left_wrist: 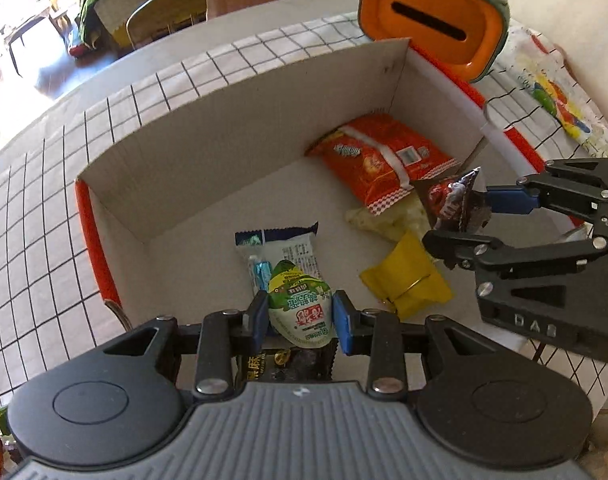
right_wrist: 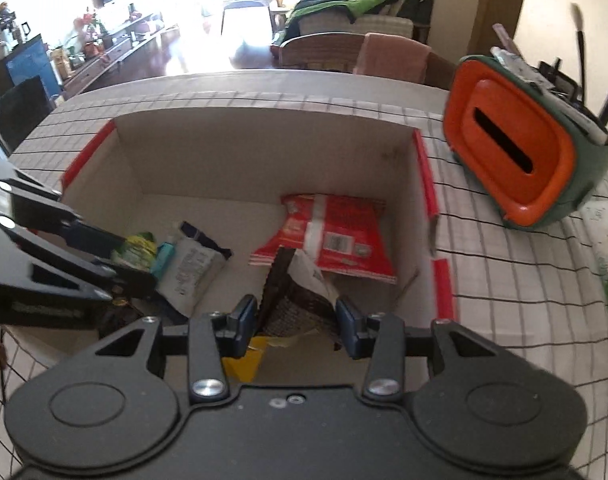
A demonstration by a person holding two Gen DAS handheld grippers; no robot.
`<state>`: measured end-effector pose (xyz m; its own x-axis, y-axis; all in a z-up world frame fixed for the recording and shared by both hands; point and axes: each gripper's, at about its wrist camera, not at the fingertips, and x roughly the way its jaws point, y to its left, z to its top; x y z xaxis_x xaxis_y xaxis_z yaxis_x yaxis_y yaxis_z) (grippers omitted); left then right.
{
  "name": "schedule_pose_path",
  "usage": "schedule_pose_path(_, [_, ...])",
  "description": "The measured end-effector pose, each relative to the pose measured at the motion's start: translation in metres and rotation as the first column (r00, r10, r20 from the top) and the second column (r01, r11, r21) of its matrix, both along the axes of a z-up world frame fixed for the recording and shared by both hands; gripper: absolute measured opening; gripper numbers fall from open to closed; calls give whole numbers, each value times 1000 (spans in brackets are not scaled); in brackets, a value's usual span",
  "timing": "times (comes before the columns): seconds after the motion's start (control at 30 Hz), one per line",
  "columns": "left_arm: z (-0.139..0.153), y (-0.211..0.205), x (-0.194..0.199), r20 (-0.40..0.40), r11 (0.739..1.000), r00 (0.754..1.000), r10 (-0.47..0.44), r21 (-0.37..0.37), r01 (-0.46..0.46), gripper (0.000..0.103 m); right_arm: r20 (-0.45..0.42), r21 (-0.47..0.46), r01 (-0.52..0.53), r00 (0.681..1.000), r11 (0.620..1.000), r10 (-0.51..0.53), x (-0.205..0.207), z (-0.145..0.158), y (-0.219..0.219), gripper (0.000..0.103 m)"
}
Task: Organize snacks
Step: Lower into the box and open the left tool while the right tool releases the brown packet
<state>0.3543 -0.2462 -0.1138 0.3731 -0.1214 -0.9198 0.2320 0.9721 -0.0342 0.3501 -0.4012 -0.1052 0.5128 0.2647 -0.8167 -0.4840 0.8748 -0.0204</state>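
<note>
Over the open cardboard box [left_wrist: 232, 128], the left gripper [left_wrist: 301, 314] pinches a green-and-white snack packet [left_wrist: 300, 304] above the near wall. The right gripper [right_wrist: 297, 314] grips a dark foil snack [right_wrist: 292, 296] near the box's right wall, beside the red chip bag [left_wrist: 379, 160]. Each should probably lower before letting go, dropping onto bare floor.

Between the blue pads [left_wrist: 341, 322] of the left claw [left_wrist: 300, 316] sits a green-and-white packet [left_wrist: 300, 308]. Ahead of it lies an orange-red bag [left_wrist: 379, 164] (with a white stripe), a yellow pouch [left_wrist: 407, 280] to the right. The tablecloth [left_wrist: 44, 208] is white with black grid.
</note>
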Motion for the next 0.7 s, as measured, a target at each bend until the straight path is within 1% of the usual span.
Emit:
schedule_pose_path(0.1, [-6,2,3,-19,1000,1000,12,15,-12,33,-20,-16,-21,1000,1000,21,2,-6,8,42])
schedule_pose_path(0.33, [-12,2,4,-37,1000,999,5,15,-4,34,-50,-24,-33,998,999,32,5,-11,11,43])
schedule_pose_path(0.4, [-14,3,3,-40,1000,999,5,4,-5,35,-51,-21,-31,998,999,30,4,-11,10,42])
schedule_pose_path(0.47, [-14,5,2,-38,1000,999,6,-15,-7,35,-55,-18,-33,998,999,32,3,-11,10,42])
schedule_pose_path(0.53, [-14,6,1,-29,1000,1000,9,-16,-9,35,-55,-19,-34,998,999,33,2,-10,11,43])
schedule_pose_path(0.67, [-8,7,-5,-2,1000,1000,5,-30,-5,40,-65,-1,-26,998,1000,26,2,-8,8,44])
schedule_pose_path(0.7, [-5,7,-8,9,1000,1000,6,-31,-5,43,-64,6,-24,998,1000,25,1,-7,6,44])
